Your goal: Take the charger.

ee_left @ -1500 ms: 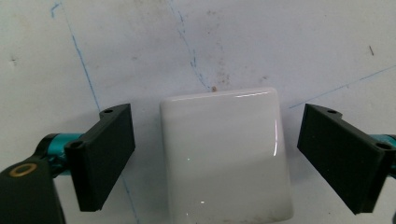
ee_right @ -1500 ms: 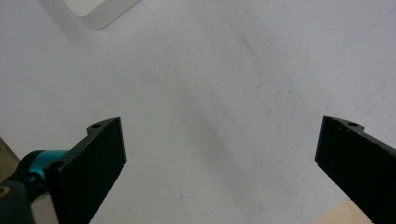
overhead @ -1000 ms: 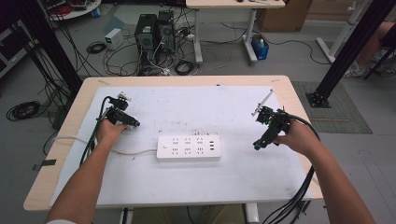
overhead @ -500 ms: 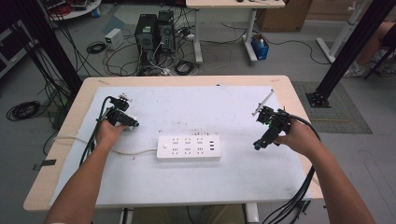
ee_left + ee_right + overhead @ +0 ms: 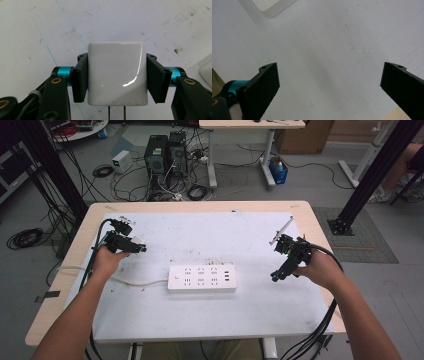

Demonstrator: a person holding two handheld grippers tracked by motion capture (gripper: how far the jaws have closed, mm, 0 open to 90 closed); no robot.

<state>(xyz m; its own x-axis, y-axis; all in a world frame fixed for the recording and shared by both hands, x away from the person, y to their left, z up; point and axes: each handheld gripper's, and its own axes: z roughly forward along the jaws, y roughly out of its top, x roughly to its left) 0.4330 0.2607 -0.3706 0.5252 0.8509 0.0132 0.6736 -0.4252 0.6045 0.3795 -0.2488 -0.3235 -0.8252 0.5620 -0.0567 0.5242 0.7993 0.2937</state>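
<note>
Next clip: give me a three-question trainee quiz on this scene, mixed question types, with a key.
1. True or false: the left gripper is shut on a white plug adapter.
2. The right gripper has its jaws: A) shut on a cable, B) open with nothing between them, C) shut on the power strip.
3. What long white thing lies mid-table between the hands?

Key: 1 true. 2 B. 3 the power strip.

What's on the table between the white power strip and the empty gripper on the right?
Nothing: in the high view, bare white tabletop runs from the power strip to the right gripper, whose jaws stand open.
</note>
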